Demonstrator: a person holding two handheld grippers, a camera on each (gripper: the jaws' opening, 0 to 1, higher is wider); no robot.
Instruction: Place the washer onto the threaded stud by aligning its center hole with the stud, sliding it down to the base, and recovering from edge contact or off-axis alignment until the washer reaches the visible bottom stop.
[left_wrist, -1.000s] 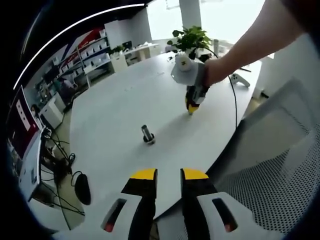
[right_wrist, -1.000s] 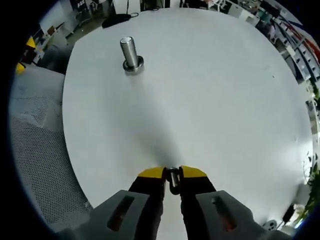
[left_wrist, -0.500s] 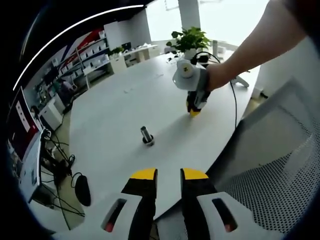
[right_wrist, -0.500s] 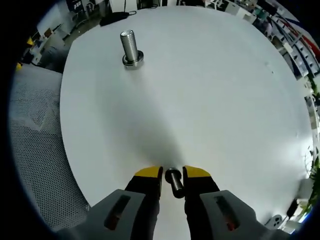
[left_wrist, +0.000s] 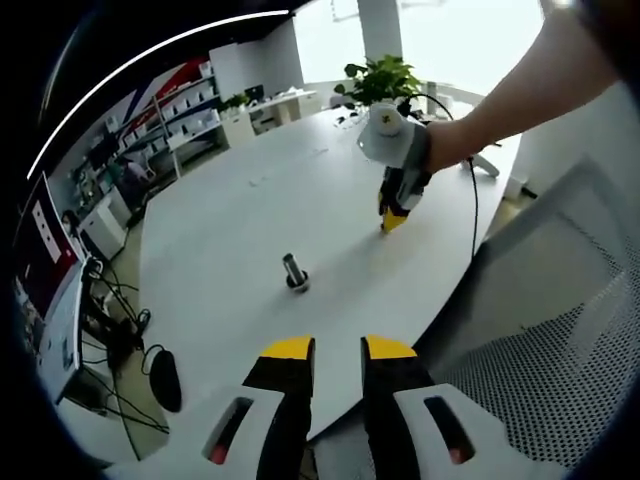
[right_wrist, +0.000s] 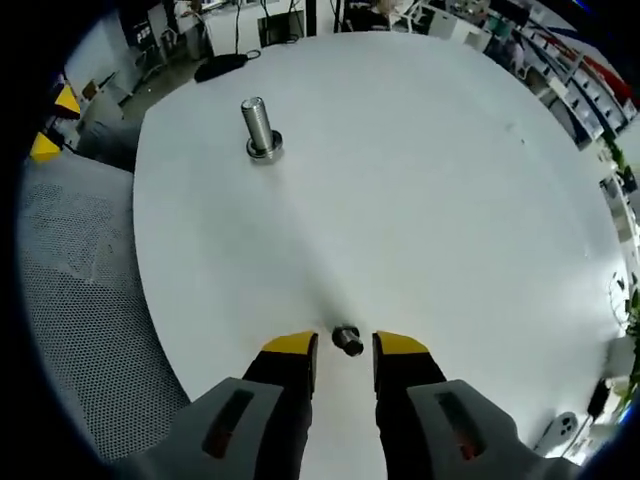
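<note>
In the left gripper view, the left gripper (left_wrist: 337, 349) sat at six o'clock, yellow-tipped jaws slightly parted and grasping nothing; the upright threaded steel stud (left_wrist: 294, 271) stood on the round white table (left_wrist: 230, 210), with the right gripper (left_wrist: 392, 217) at one o'clock.

In the right gripper view, the right gripper (right_wrist: 344, 346) was released, jaws straddling a small round metal piece (right_wrist: 347, 339), apparently the washer, untouched on the table. The stud (right_wrist: 256, 128) rose at eleven o'clock. Pickup seemed in hand; next, closing squarely on it.

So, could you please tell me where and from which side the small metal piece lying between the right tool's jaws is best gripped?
Probably across its outer rim, from above: the small round metal piece lies on the white round table, centred between the right tool's open yellow-tipped jaws, so closing them would pinch opposite sides.
</note>
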